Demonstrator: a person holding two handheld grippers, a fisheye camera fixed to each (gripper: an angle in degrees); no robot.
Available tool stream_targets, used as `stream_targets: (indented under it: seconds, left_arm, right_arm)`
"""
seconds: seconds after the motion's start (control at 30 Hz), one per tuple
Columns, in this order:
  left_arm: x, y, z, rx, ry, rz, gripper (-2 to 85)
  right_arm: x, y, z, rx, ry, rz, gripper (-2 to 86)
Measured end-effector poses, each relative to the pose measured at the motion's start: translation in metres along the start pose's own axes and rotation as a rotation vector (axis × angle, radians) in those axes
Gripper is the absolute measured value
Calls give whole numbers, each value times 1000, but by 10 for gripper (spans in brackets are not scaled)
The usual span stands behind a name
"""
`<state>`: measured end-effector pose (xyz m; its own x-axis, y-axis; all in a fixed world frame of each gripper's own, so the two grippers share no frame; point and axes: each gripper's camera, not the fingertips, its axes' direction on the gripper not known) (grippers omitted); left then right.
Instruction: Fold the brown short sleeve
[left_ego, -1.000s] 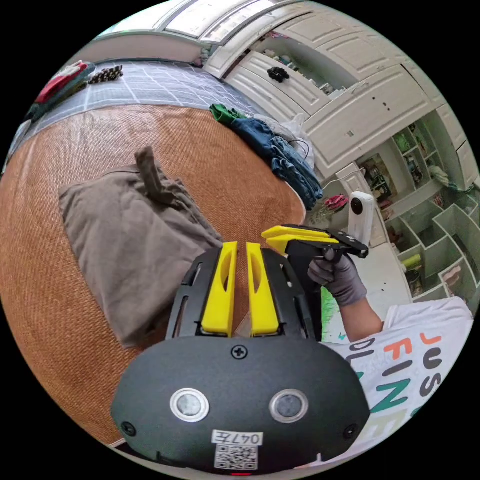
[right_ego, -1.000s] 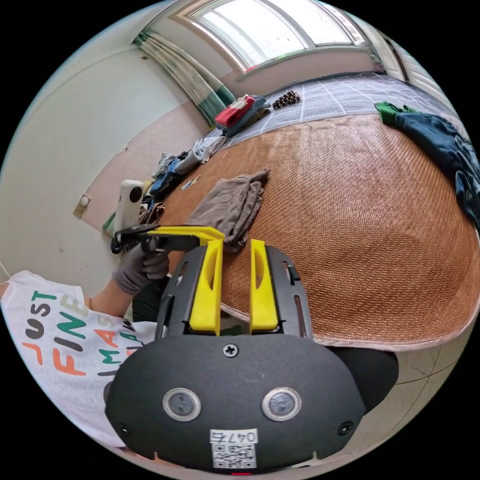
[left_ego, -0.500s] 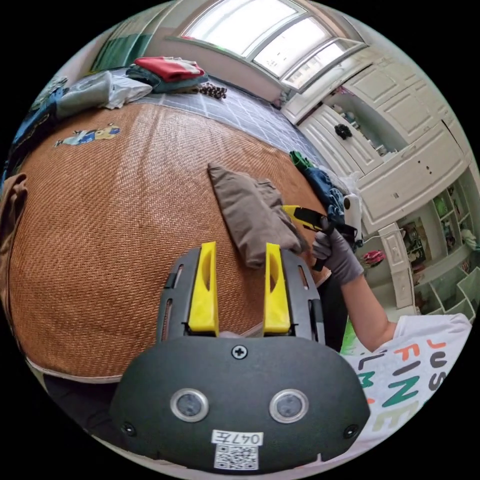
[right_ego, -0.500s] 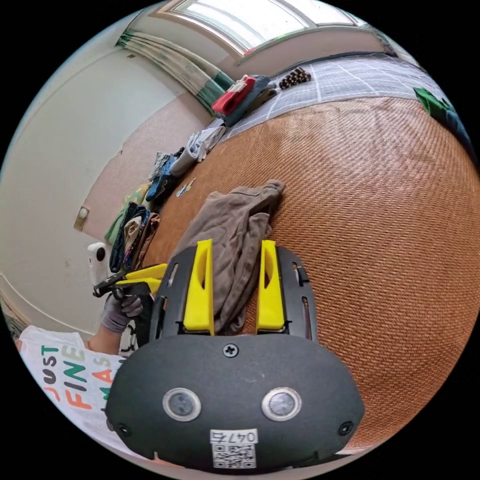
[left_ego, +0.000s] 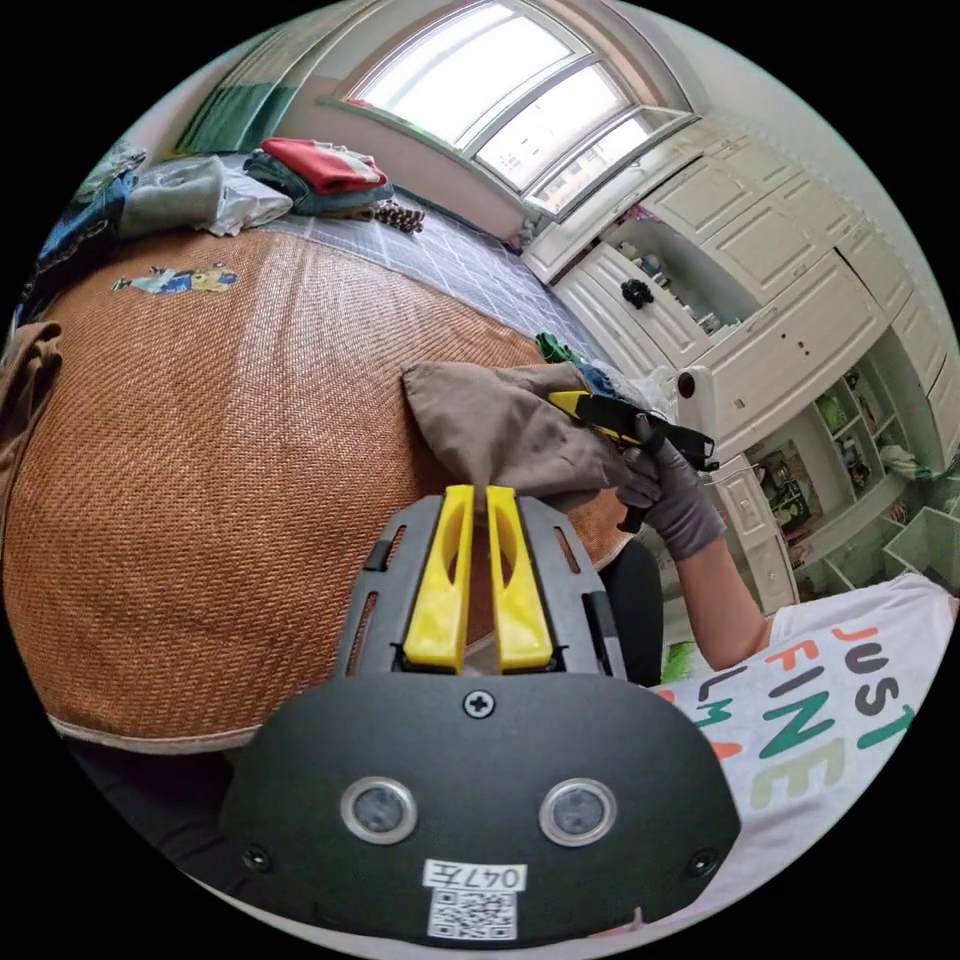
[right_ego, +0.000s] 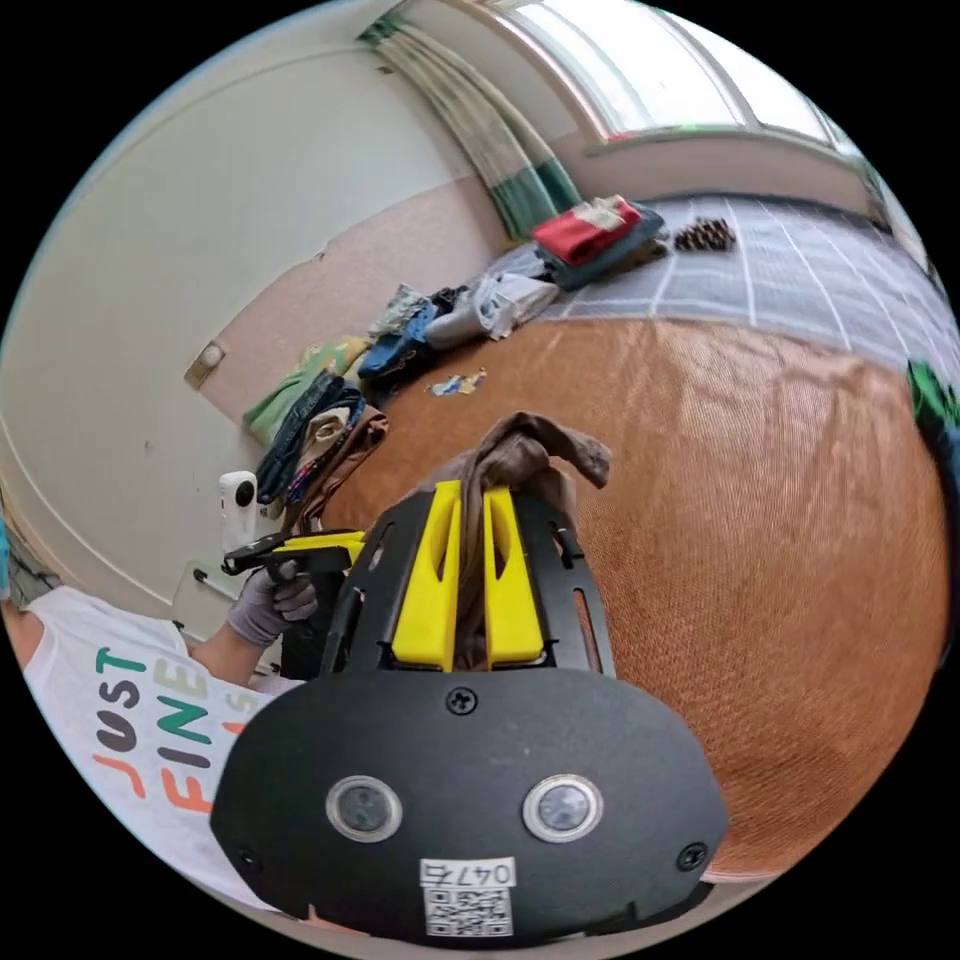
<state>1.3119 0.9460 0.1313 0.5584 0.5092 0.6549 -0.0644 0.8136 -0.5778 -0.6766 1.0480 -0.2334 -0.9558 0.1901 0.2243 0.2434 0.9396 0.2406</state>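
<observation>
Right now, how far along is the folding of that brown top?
Already looks done: the brown short sleeve is bunched into a narrow bundle. In hand: both the left gripper and the right gripper are clamped on it, lifting it off the woven mat. Left: laying it down neatly folded.

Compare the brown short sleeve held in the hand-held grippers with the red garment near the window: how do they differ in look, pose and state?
The brown short sleeve is dull brown; the red garment is bright red.
The brown short sleeve hangs bunched and lifted, pinched by the left hand-held gripper and the right hand-held gripper; the red garment lies flat and folded on a pile.
The brown short sleeve is over the woven mat; the red garment is on the grey checked cover.
Both are clothing.
</observation>
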Motion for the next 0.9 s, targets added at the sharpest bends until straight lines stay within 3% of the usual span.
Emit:
stream_targets:
  seconds: [0.27,0.53,0.63,0.8,0.9]
  left_arm:
    - [29,-5,-44,171,-2,201,44]
    - [-8,-34,54,15,-204,486,-4]
    - [-34,-41,80,-33,-85,438,-9]
    - [-91,-52,99,-9,301,328,-10]
    - [-130,-50,119,11,308,237,-10]
  right_arm:
    - [-157,-222,-49,16,-24,-325,2]
    - [-297,-457,-55,43,128,-485,1]
    - [-322,-544,0,-12,165,-489,2]
    - [-340,-664,118,-62,77,-428,3]
    - [-331,-724,188,-21,-20,-342,7]
